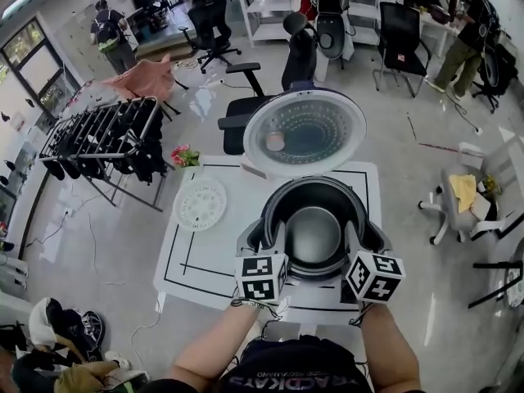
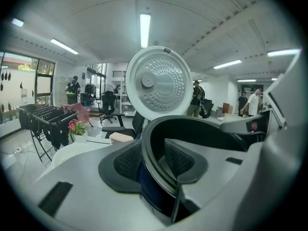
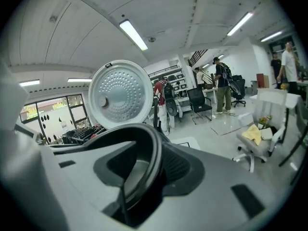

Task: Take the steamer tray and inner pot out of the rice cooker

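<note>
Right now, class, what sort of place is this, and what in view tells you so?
Probably an open-plan office or lab, not a kitchen: black swivel office chairs, white metal shelving, and an open dark rice cooker on a white tape-marked table.

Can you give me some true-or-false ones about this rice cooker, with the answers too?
1. The cooker's lid is shut. False: the lid stands open.
2. The inner pot sits inside the rice cooker. True.
3. The white steamer tray lies on the table, left of the cooker. True.
4. Only one gripper is on the pot. False: the left gripper and the right gripper each clamp the pot's rim, one on each side.
5. The pink flowers are inside the pot. False: the flowers stand at the table's far left corner.
</note>
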